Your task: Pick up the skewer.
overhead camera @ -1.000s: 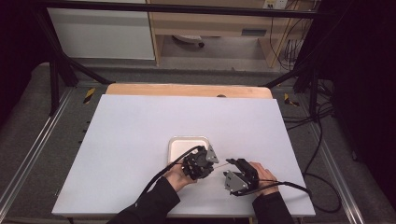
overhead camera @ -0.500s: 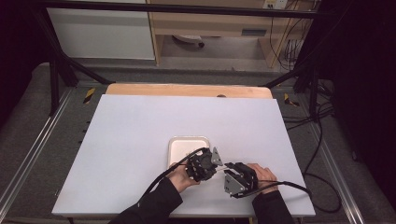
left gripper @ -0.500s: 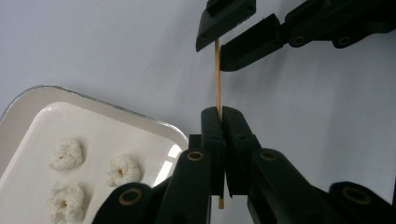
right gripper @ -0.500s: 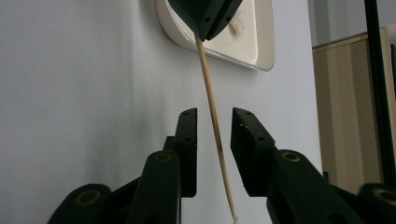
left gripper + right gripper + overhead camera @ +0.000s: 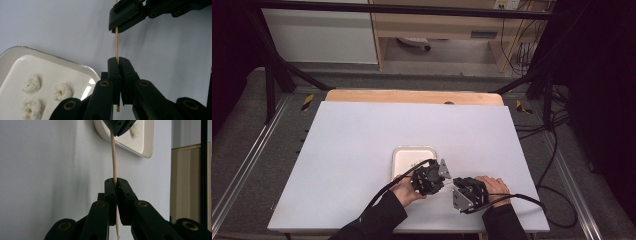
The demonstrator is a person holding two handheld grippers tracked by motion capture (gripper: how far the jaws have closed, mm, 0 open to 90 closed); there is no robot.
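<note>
One camera is looking down from above the table (image 5: 362,150) while two claw-mounted cameras are peering closely along their jaws, all sharing the tray (image 5: 404,156).

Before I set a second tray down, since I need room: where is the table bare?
Bare: the white table left of and beyond the white tray, and its far right. Crowded: the near edge, where both tools hold the wooden skewer beside the tray.

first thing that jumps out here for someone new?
The thin wooden skewer stretched between the two grippers near the table's front edge: the left gripper and the right gripper are each shut on it. Just left of them, a white tray holds pale puffy pieces.
</note>
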